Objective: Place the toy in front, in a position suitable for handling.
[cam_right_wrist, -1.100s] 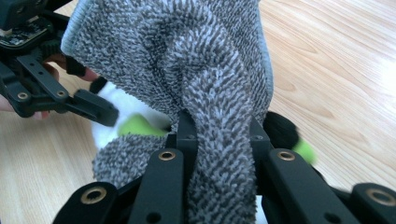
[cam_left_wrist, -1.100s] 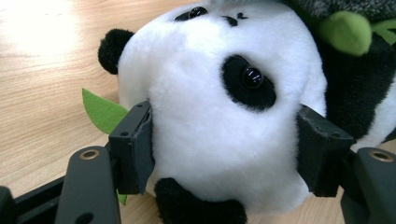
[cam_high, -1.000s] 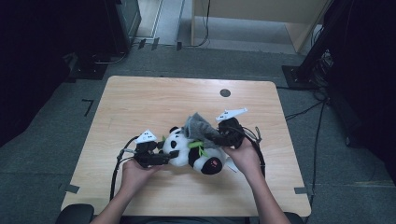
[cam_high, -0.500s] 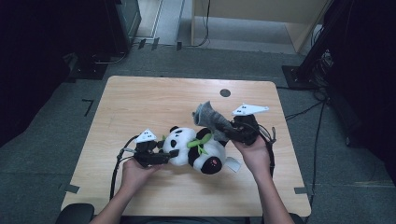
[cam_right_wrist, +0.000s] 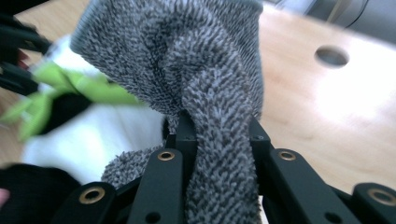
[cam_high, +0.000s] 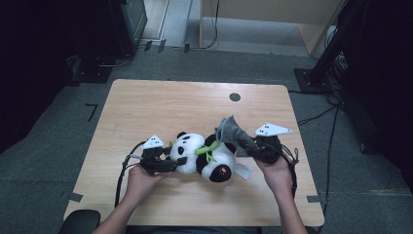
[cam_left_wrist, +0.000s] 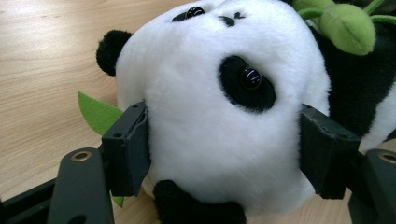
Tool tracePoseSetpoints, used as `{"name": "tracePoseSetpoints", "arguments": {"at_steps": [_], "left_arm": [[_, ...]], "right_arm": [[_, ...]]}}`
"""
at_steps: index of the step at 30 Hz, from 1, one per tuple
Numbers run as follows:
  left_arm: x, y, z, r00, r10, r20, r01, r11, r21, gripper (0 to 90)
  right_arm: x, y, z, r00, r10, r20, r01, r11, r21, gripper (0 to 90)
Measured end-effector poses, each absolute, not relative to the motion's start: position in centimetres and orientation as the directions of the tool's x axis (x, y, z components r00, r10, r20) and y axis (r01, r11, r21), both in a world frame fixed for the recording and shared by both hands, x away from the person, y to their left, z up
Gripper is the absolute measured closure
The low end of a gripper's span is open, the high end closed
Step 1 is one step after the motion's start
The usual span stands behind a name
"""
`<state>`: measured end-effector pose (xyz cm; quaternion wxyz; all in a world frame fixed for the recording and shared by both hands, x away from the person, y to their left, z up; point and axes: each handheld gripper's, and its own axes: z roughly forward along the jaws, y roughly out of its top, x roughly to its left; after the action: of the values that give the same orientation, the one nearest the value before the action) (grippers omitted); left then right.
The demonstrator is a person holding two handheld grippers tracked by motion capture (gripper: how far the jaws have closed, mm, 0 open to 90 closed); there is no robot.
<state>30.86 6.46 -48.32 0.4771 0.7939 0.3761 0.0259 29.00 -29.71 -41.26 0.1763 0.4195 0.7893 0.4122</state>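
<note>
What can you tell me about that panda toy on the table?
The panda toy is a soft plush, white with black ears, eye patches and limbs, glossy black eyes and a pink patch on one foot. It lies on its side on the wooden table, head toward the left tongs, whose pads press on both sides of its head. Green felt leaves and a green stalk sit at its neck. A grey knitted cloth, pinched by the right tongs, hangs at its body.
</note>
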Motion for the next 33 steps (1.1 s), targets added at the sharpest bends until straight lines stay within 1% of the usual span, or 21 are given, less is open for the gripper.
{"name": "tracePoseSetpoints", "arguments": {"at_steps": [3,12,17,24,33], "left_arm": [[31.0,6.5,-48.3,0.715,0.621,-0.323,0.576,-0.259,0.776,27.1],[30.9,6.4,-48.3,0.709,0.624,-0.329,0.580,-0.252,0.775,26.5],[31.0,6.4,-48.3,0.705,0.621,-0.344,0.588,-0.239,0.773,26.1],[31.1,6.5,-48.4,0.707,0.614,-0.351,0.589,-0.237,0.772,26.0],[31.1,6.6,-48.4,0.714,0.610,-0.344,0.585,-0.248,0.772,25.6]], "right_arm": [[29.7,-30.4,-42.2,-0.576,0.797,0.181,0.558,0.222,0.800,75.0],[30.5,-31.9,-43.4,-0.551,0.797,0.249,0.611,0.181,0.771,74.7],[30.9,-32.4,-44.0,-0.530,0.804,0.271,0.633,0.162,0.757,74.7],[31.3,-32.9,-44.4,-0.508,0.816,0.274,0.655,0.159,0.739,74.6],[31.9,-33.6,-44.8,-0.479,0.841,0.251,0.672,0.168,0.721,74.9]]}}
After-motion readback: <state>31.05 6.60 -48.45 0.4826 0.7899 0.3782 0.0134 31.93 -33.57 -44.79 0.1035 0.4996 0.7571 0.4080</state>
